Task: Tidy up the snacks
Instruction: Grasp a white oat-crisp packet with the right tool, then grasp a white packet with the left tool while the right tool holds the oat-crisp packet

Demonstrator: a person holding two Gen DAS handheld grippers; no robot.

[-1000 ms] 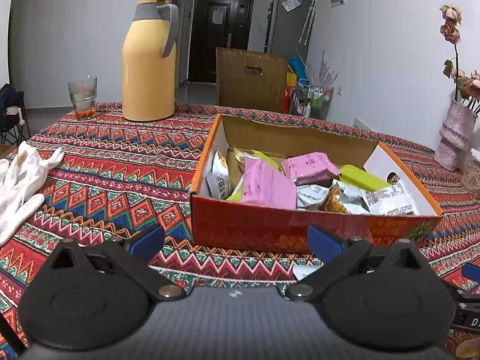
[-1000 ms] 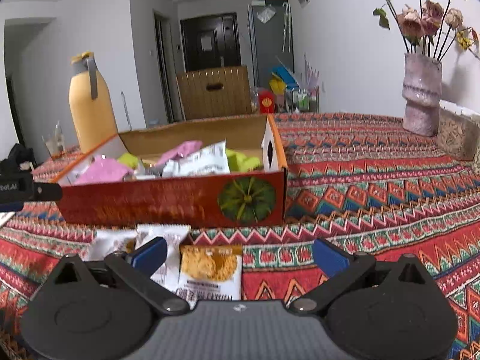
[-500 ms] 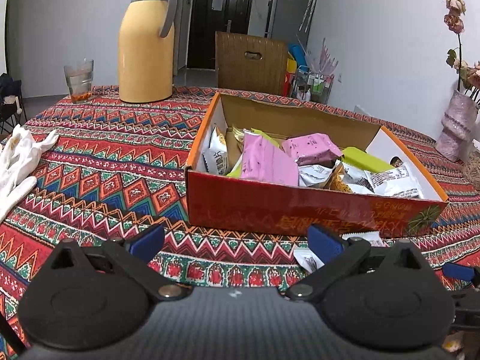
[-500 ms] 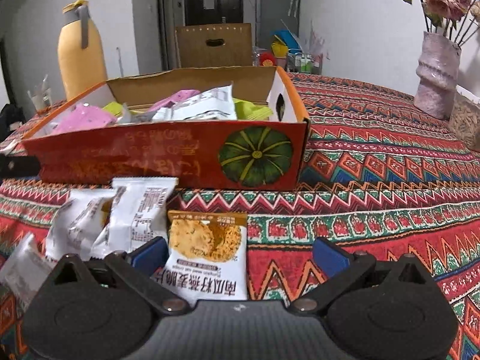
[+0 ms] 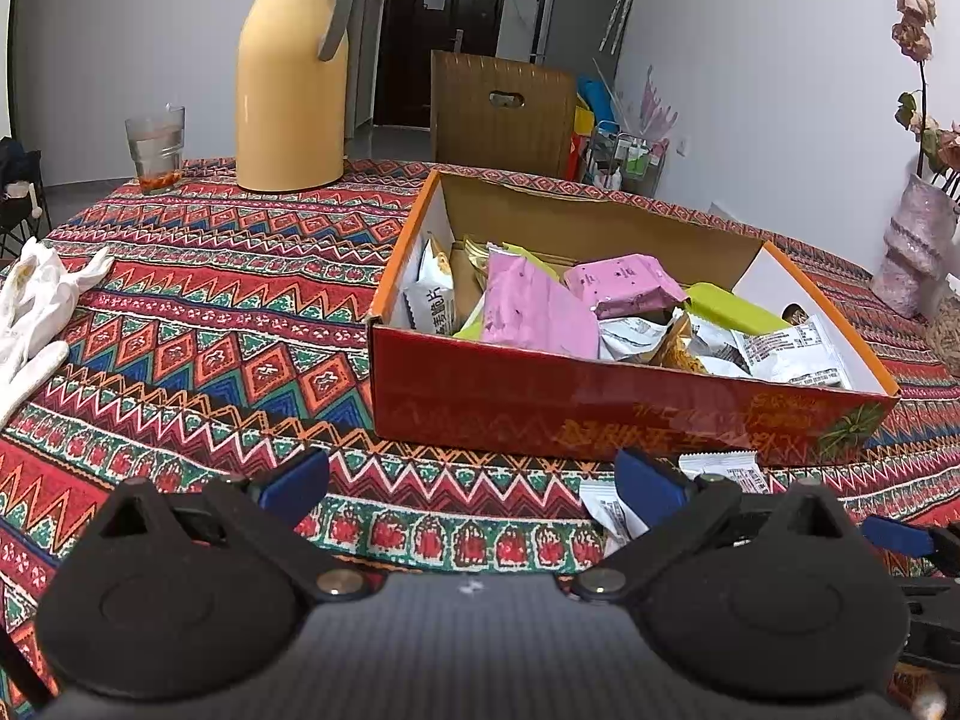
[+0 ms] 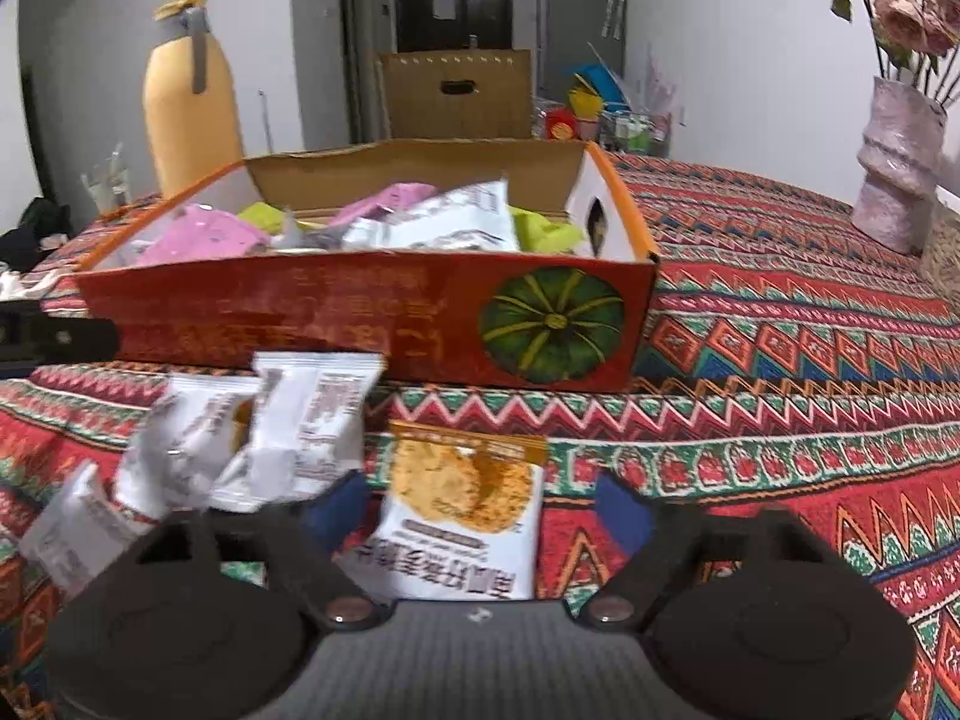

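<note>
Right wrist: right gripper jaws closing around orange packet, not yet pinching; box at 12 o'clock. Left gripper jaws spread, empty.

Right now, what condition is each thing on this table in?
Snack box: open, partly filled with packets.
Orange-topped packet: flat on the cloth, between the right claw's closing jaws, not yet pinched.
White packets: loose in a heap outside the box.
Left claw: open, empty.
Yellow flask: upright, lid on.
Glass: upright, partly filled.
</note>
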